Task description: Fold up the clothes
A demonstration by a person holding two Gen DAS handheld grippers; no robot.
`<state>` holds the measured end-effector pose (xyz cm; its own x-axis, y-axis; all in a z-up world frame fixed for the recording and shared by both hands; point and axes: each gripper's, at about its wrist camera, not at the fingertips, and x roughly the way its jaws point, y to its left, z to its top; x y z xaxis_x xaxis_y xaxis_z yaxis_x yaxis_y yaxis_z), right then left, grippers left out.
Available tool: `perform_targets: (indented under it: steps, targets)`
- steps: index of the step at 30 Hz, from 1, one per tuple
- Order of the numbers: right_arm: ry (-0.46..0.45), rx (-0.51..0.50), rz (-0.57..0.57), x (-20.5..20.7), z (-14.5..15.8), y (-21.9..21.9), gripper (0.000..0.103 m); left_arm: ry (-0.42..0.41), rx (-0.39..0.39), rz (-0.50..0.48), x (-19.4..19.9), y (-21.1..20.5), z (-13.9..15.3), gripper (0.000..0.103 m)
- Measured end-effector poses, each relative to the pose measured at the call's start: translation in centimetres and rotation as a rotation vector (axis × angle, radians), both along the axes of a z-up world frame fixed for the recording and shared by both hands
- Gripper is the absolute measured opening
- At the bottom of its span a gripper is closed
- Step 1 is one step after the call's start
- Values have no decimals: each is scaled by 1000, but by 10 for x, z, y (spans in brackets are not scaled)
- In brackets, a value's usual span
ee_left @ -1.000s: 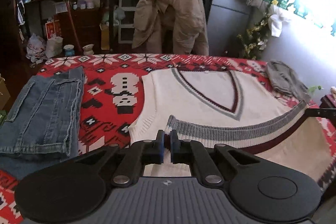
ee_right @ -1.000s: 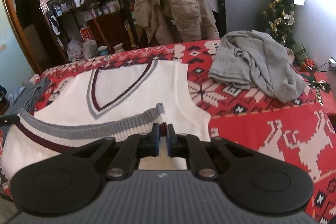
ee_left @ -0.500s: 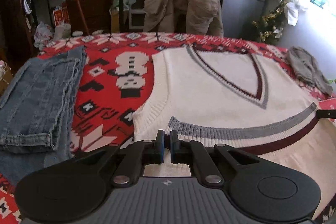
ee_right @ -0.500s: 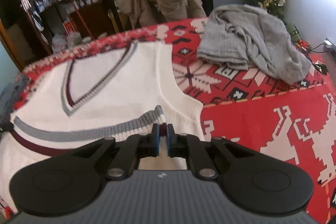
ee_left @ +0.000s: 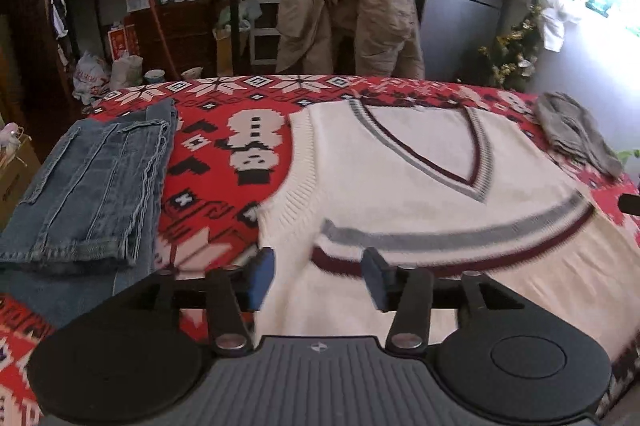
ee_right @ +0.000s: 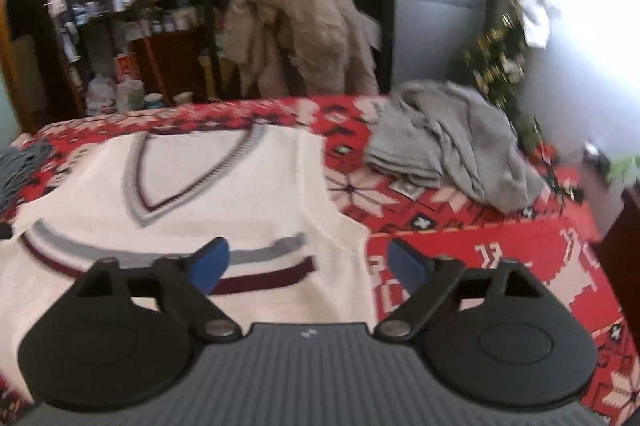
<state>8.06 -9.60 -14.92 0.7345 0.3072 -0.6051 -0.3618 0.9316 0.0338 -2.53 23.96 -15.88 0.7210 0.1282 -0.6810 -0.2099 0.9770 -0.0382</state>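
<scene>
Both jaws are opening: the left gripper and right gripper stand apart over the folded white vest, apparently clear of its hem.

Window glare, motion blur, fisheye

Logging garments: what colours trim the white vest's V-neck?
Grey and maroon stripes edge the vest's V-neck, clearest in the left wrist view.

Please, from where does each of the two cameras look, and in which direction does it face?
Left wrist: sits behind the left gripper, jaws opening, looks forward-down over the white vest; folded jeans to its left.
Right wrist: sits behind the right gripper, jaws opening, faces the vest's other hem corner; grey garment to its right.
Shared: vest, red cloth, beige jacket.
</scene>
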Motion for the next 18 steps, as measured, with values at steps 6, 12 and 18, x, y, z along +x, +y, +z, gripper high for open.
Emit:
perform_targets:
  steps: [6,12,18]
  targets:
    - [-12,36,52,-62,9,19,102,6,-28,8,-41,-44,0,75]
    - [-17,-1,13,-112,-6,33,102,-66,6,-26,-63,-84,-11,61]
    - [-108,-64,40,-147,-19,43,99,-84,-23,-63,-61,-107,-25,20]
